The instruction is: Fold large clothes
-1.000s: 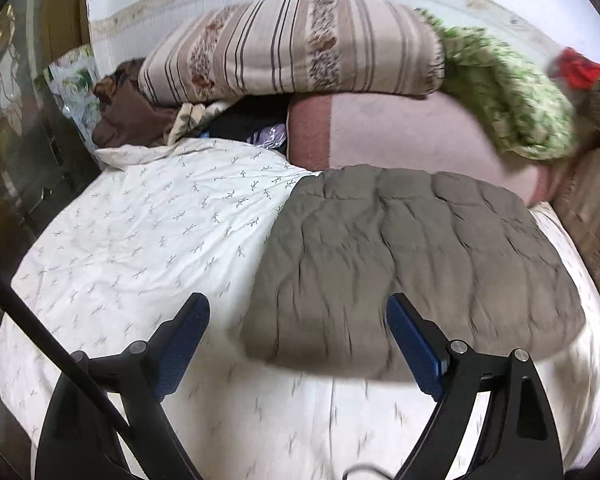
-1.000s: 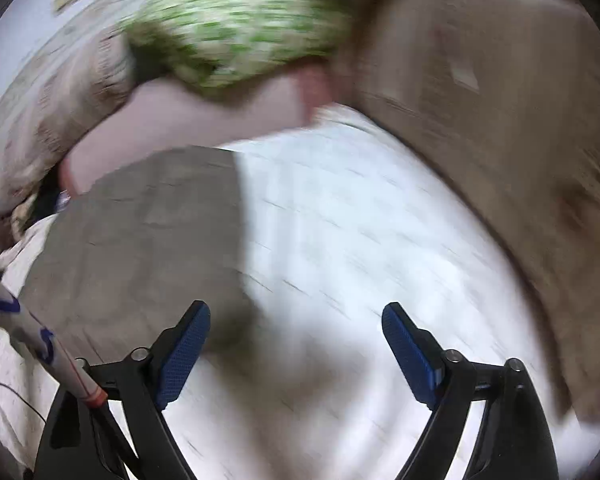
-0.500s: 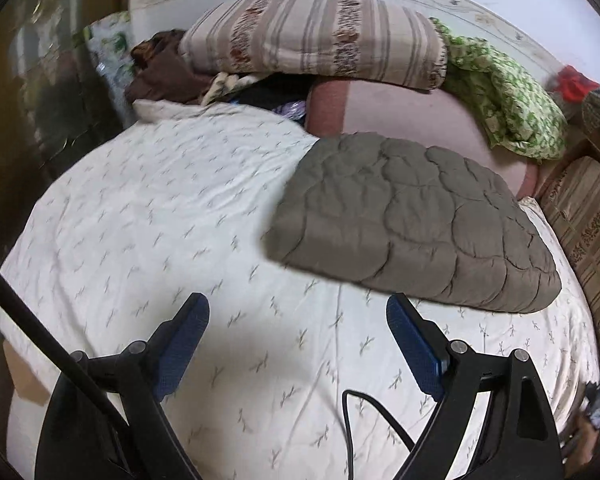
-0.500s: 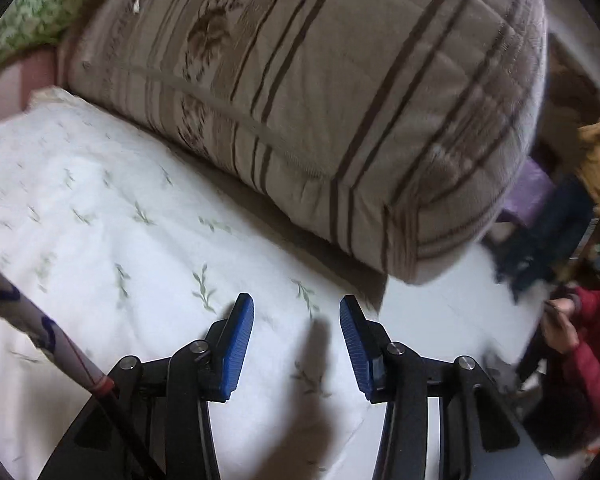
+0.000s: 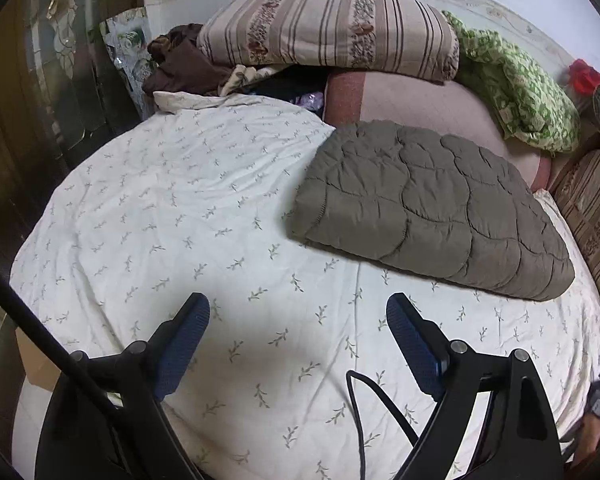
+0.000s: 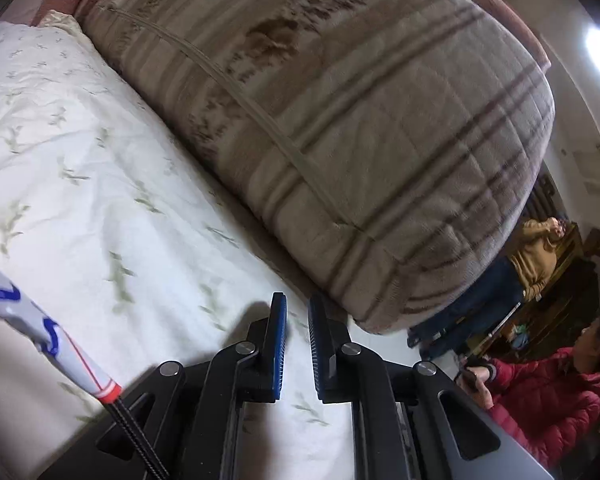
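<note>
A folded grey-brown quilted garment (image 5: 432, 208) lies flat on the white leaf-print bed sheet (image 5: 172, 208), right of centre in the left wrist view. My left gripper (image 5: 298, 320) is open and empty, held above the sheet, well short of the garment's near edge. My right gripper (image 6: 297, 312) is nearly shut with a narrow gap between the blue pads, holding nothing, above the sheet (image 6: 80, 168) beside a large striped quilt bundle (image 6: 340, 120). The garment is not in the right wrist view.
A striped folded quilt (image 5: 328, 32), a pink blanket (image 5: 420, 100), a green patterned cloth (image 5: 516, 84) and dark brown clothes (image 5: 180, 60) are piled at the bed's far end. A person in a red jacket (image 6: 548, 392) sits beyond the bed's edge. A black cable (image 5: 360, 408) lies near the left gripper.
The left gripper has drawn back from the garment, which now lies farther off. The right gripper swung away to the striped bundle and closed from wide open to nearly shut.
</note>
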The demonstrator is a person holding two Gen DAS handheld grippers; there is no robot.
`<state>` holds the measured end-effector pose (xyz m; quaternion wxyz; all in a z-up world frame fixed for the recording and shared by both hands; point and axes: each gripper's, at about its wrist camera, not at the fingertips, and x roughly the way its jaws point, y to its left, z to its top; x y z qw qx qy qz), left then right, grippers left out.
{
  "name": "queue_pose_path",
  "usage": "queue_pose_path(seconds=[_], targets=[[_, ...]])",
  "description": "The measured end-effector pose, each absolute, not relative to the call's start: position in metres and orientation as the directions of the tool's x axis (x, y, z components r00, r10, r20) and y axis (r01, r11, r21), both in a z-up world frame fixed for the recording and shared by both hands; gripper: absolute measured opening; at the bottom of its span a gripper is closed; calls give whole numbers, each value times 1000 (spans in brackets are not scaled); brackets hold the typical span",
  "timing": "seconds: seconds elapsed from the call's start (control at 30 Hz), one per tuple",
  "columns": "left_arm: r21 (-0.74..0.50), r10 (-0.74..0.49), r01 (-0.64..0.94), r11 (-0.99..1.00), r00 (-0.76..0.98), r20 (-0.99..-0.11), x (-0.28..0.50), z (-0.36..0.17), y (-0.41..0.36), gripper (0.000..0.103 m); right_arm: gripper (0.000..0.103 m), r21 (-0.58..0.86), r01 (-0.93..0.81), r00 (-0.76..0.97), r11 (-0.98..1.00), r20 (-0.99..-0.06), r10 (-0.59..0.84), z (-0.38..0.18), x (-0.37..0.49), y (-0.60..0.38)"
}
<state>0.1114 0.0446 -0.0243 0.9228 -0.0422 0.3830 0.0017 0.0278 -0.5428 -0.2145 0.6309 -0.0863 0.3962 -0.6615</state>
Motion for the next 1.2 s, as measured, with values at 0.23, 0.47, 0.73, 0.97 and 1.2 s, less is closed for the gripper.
queue_pose_path(seconds=[0.23, 0.47, 0.73, 0.97, 1.2], targets=[[-60, 18, -81, 995, 731, -682, 98, -22, 78, 90, 6, -559, 826, -401, -67, -501, -767, -202, -56, -588], [-26, 84, -129, 991, 771, -631, 76, -9, 92, 90, 45, -274, 954, -49, 118, -533, -844, -123, -73, -525], [-30, 111, -158, 987, 804, -584, 43, 20, 98, 90, 74, -89, 820, 471, 565, -456, -755, -37, -23, -397], [-5, 116, -146, 989, 809, -576, 16, 33, 95, 90, 74, 50, 503, 769, 863, -481, -420, -8, 1, -297], [13, 136, -154, 988, 819, -558, -1, 50, 84, 90, 75, 117, 331, 847, 936, -474, -240, 9, -7, -257]])
